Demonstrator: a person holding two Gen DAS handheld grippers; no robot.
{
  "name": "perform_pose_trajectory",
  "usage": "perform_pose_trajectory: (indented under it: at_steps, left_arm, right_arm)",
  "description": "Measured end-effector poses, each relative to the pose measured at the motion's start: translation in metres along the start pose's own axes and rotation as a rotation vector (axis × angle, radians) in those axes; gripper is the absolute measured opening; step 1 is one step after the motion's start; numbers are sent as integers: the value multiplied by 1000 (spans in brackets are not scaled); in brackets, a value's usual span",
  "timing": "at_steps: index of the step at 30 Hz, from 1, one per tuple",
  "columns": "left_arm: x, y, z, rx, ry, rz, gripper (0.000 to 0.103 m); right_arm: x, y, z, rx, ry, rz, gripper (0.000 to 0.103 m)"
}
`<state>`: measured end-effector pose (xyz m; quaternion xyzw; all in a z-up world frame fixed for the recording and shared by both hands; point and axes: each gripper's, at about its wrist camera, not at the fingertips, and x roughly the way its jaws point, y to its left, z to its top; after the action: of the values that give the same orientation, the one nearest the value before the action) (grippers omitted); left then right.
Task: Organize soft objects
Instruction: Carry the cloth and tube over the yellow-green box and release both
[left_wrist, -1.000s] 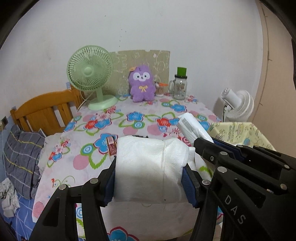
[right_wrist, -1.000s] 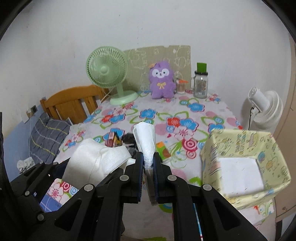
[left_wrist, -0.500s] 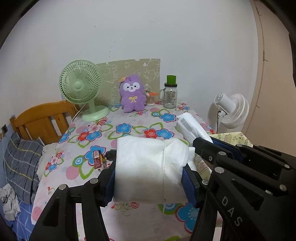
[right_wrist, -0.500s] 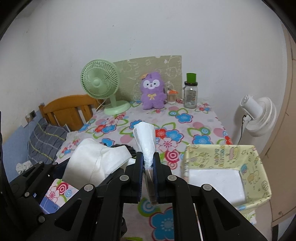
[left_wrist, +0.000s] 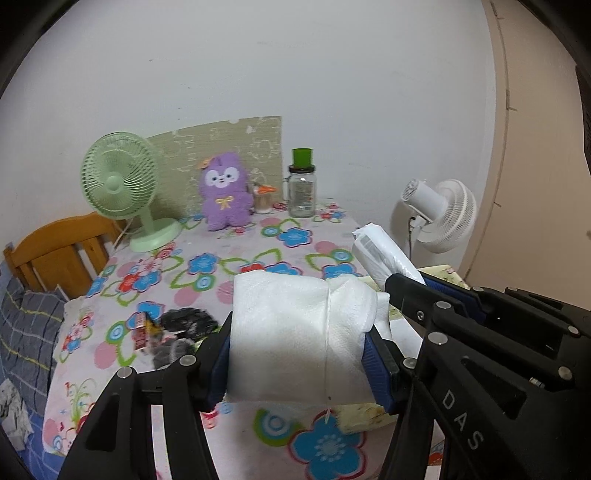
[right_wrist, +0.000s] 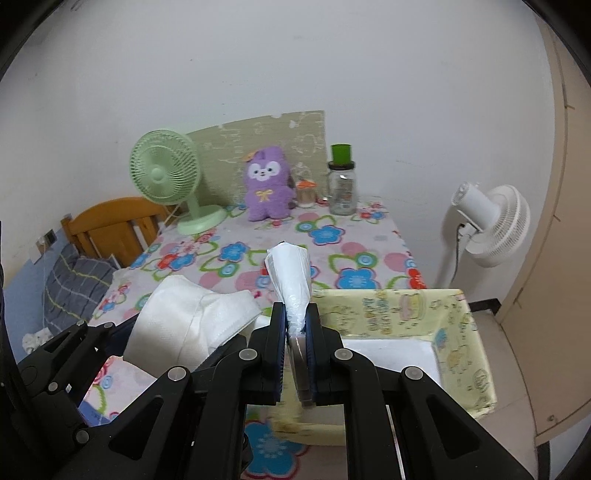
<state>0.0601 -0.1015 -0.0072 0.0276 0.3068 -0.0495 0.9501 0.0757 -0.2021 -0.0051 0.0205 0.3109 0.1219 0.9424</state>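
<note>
My left gripper (left_wrist: 299, 354) is shut on a thick folded white cloth (left_wrist: 299, 332), its blue pads pressing both sides; the cloth (right_wrist: 188, 325) also shows at the left of the right wrist view. My right gripper (right_wrist: 296, 325) is shut on a white plastic-wrapped tissue pack (right_wrist: 290, 280), which sticks up and forward from the pads; that pack (left_wrist: 384, 254) appears beside the cloth in the left wrist view. Both grippers hang above the near edge of the flowered table (right_wrist: 332, 236). A pale yellow fabric box (right_wrist: 461, 332) with a white floor sits just right of the right gripper.
At the table's back stand a green desk fan (right_wrist: 166, 177), a purple plush toy (right_wrist: 266, 184) and a green-lidded jar (right_wrist: 341, 184). Small packets and a dark object (left_wrist: 177, 325) lie at mid-left. A wooden chair (left_wrist: 59, 247) is left, a white floor fan (right_wrist: 487, 221) right.
Both grippers have drawn back from the table and slightly up with their loads. The table looks farther and the yellow box now lies close under the right gripper.
</note>
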Motion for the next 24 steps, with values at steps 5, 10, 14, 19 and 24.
perform_pose_trajectory:
  at_steps: [5,10,14,19,24]
  left_arm:
    - [15,-22,6,18,10,-27,63]
    - [34,-42,9,40,36,-56,63]
    - [50,-57,9,65,66,-80,63]
    - [69,-70,6,91,107,-108,64]
    - [82,-82,2,133,136,-123,67]
  right_arm:
    - [6,-24,2,14,8,-26,12]
    - [15,-49,-1,45,28,-54,12]
    - [25,-67,-6,73,53,-81,12]
    - [38,-86,-12,109,89,-106,12]
    - [47,-100,-21,140,122,-121,12]
